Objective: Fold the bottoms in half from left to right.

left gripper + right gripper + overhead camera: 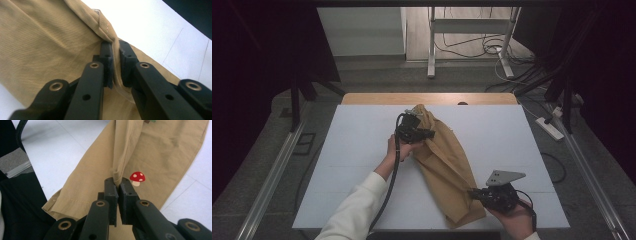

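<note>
Tan cloth trousers (446, 160) lie lengthwise on the white table (352, 150); left gripper (416, 131) fingers clamp a fold at the far end; right gripper (476, 194) fingers pinch the near hem (beside a red mushroom print (137, 177)).

Wide bare table (352, 165) is being left free on both sides; the middle is being blocked diagonally by the tan cloth (447, 160).
</note>
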Demonstrator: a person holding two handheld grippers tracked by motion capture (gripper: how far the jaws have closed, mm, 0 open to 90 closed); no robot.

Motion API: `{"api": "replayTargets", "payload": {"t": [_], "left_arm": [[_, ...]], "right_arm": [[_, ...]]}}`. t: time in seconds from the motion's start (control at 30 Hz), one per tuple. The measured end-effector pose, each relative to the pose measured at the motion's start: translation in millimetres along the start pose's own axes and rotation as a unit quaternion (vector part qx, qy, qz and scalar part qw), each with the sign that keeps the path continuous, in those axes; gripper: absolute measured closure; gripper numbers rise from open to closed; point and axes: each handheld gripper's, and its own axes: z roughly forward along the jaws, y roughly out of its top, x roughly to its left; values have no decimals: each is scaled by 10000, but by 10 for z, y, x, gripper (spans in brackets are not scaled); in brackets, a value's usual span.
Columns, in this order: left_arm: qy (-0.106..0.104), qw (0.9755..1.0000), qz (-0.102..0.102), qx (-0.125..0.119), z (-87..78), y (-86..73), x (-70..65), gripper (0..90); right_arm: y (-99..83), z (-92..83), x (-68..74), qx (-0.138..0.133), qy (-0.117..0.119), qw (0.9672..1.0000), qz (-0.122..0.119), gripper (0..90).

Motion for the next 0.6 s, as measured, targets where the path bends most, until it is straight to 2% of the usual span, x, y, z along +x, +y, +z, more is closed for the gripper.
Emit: {"api": "replayTargets", "payload": {"t": [0.6], "left_arm": [[-42, 9999, 12, 92, 162, 21, -40, 825]], "right_arm": [[-103, -20, -74, 156, -64, 9998, 128, 853]]}}
